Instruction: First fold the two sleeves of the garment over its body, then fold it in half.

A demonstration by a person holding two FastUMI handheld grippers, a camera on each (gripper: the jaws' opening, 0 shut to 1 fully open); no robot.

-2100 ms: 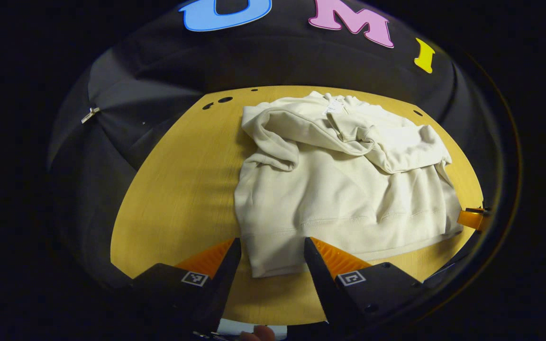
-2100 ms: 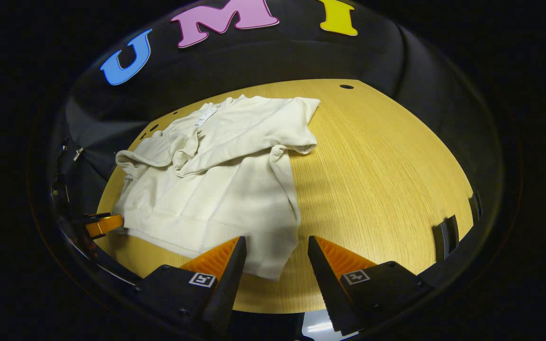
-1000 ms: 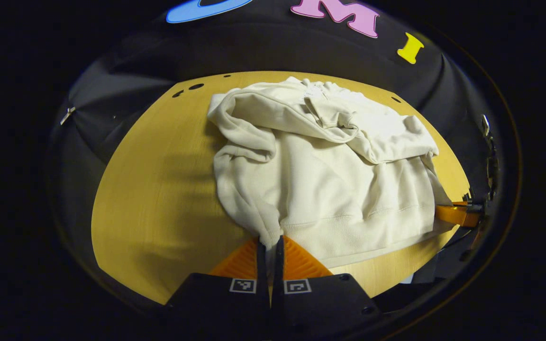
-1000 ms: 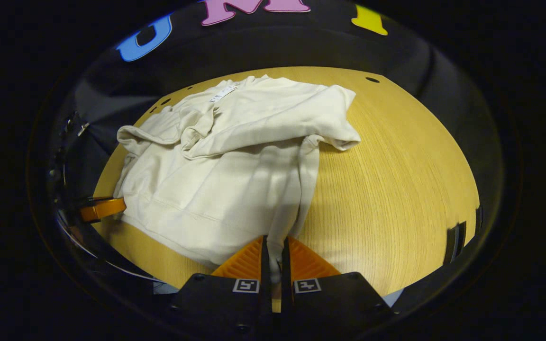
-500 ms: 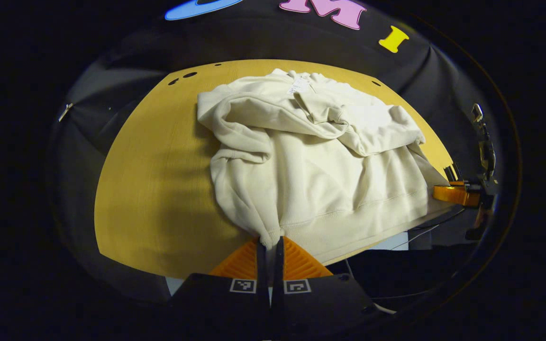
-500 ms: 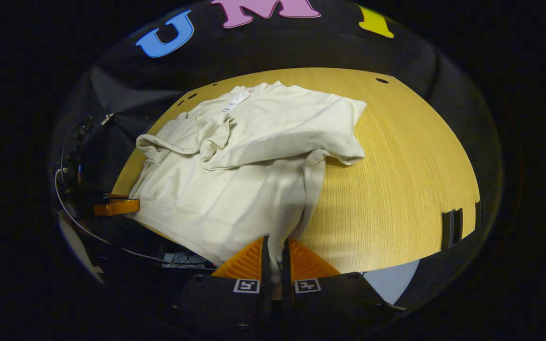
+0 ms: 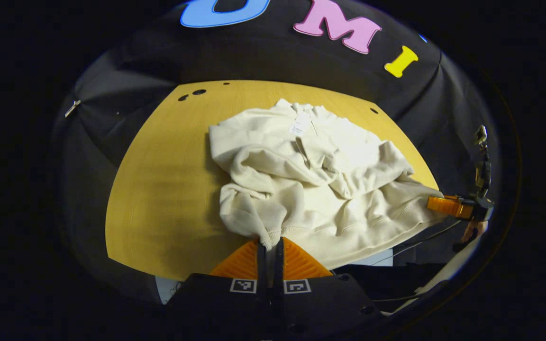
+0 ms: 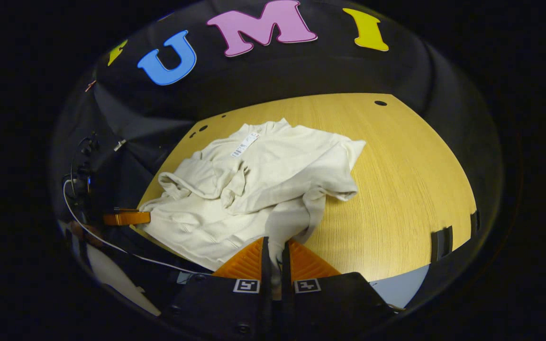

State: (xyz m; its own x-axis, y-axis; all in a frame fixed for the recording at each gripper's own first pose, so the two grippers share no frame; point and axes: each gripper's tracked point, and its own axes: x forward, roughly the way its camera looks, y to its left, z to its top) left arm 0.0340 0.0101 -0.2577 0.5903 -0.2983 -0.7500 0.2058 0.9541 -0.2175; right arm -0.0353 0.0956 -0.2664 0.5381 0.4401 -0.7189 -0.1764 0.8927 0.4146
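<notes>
A cream sweatshirt (image 7: 315, 189) lies on the yellow wooden table (image 7: 164, 180), both sleeves folded across its body, collar and white tag at the far end. My left gripper (image 7: 268, 246) is shut on the near left corner of its hem. In the right gripper view the sweatshirt (image 8: 263, 184) bunches toward me, and my right gripper (image 8: 276, 248) is shut on the hem's near right corner. The hem is raised off the table between the two grippers. The right gripper (image 7: 450, 206) also shows far right in the left gripper view, and the left gripper (image 8: 126, 218) far left in the right gripper view.
Bare table (image 8: 410, 189) stretches to the right of the sweatshirt in the right gripper view. Small holes (image 7: 192, 94) mark the table's far left corner. A cable (image 8: 112, 246) hangs below the table's near edge. Black cloth walls surround the table.
Both grippers went from open to shut on the hem corners, then rose. The lower body of the sweatshirt has lifted and crumpled toward the collar.
</notes>
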